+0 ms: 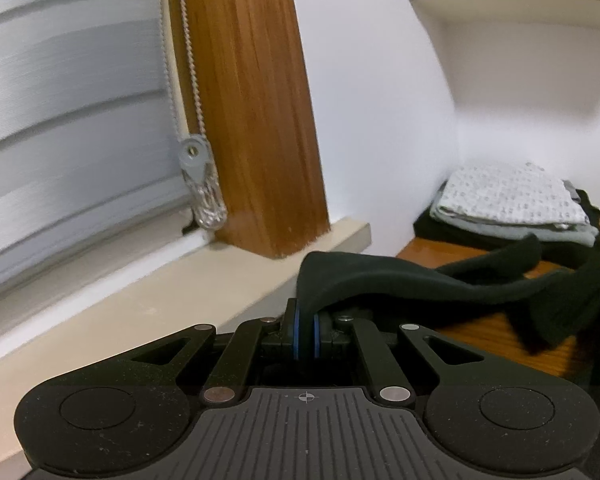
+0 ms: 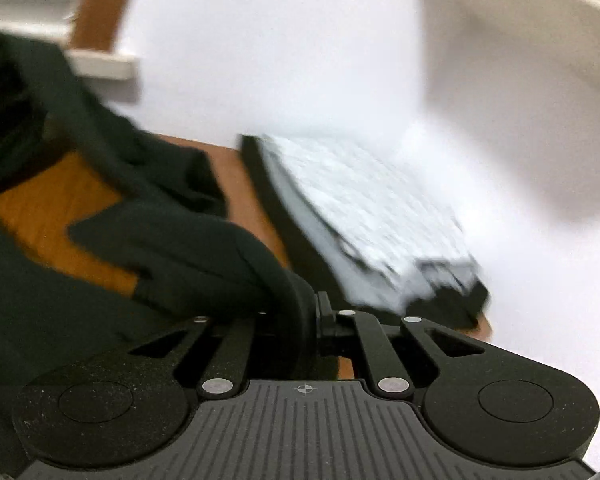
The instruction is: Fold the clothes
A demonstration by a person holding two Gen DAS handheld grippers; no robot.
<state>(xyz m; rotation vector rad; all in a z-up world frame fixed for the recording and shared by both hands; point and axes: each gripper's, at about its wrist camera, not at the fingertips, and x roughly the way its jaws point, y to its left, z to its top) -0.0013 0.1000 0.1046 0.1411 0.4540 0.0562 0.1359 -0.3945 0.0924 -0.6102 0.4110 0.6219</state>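
Your left gripper [image 1: 307,330] is clamped on an edge of the black garment [image 1: 400,280]; the blue pads [image 1: 297,330] stand close together with a fold of cloth pinched between them. From there the garment runs off to the right, lifted clear of the wooden table [image 1: 488,332], and sags toward the far right edge of the view.

Your right gripper [image 2: 312,320] is closed on the same black garment [image 2: 180,248]: the cloth bunches over the fingers and hides the left one. This view is motion-blurred, so the pad contact itself isn't readable.

Landmark is the folded stack [image 1: 512,204] at the table's back corner against the white wall: a light patterned piece on top, grey under it, black at the bottom. The held garment hangs in front of the stack, apart from it. Left of the stack are the window sill [image 1: 140,300], the wooden frame [image 1: 252,100] and the blinds [image 1: 68,120]. Above the stack is a shelf [image 1: 520,4] with books.
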